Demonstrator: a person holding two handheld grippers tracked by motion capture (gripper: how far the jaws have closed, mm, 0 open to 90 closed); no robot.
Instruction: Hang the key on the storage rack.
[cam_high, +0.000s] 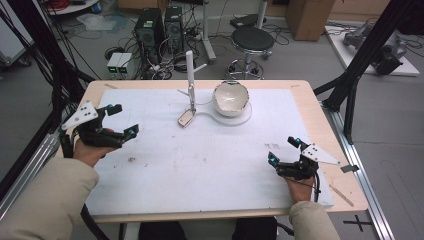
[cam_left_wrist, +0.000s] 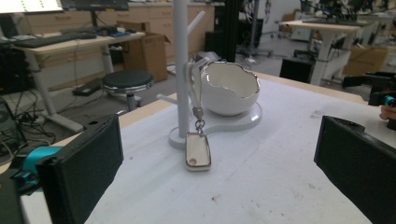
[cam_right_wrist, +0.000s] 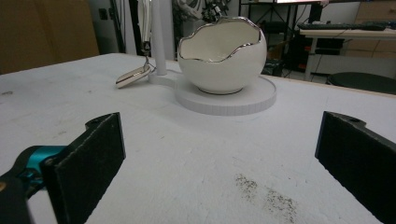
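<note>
- High view: a wooden table (cam_high: 320, 125) carries a white mat (cam_high: 210, 160) with some dark smudges on it. Behind it the room is pretty cluttered: a black stool (cam_high: 252, 40), computer towers (cam_high: 160, 27), cables all over the floor and a cardboard box (cam_high: 310, 17). At the far middle of the mat there's a white stand (cam_high: 190, 65) with a flat base, and a white eggshell-shaped bowl (cam_high: 230, 97) sits on that base. A small metal tag (cam_high: 186, 118) hangs from the stand by a strap and its lower end rests on the mat. The left gripper (cam_high: 121, 120) hovers near the left edge, jaws spread apart and holding nothing. The right gripper (cam_high: 283, 150) is near the right front corner, also spread wide and empty, well apart from the stand.
- Left gripper view: the two black jaws stand wide apart with the tag (cam_left_wrist: 198, 150) and stand (cam_left_wrist: 180, 70) straight ahead between them. The bowl (cam_left_wrist: 232, 88) has a silver jagged rim; the part of its inside that's visible looks empty. Desks and the stool (cam_left_wrist: 127, 81) sit behind.
- Right gripper view: jaws wide apart again, nothing between them. The bowl (cam_right_wrist: 222, 53) is dead ahead on the round base, tag (cam_right_wrist: 133, 76) to its left. Dark specks dot the mat (cam_right_wrist: 187, 149) close by.
</note>
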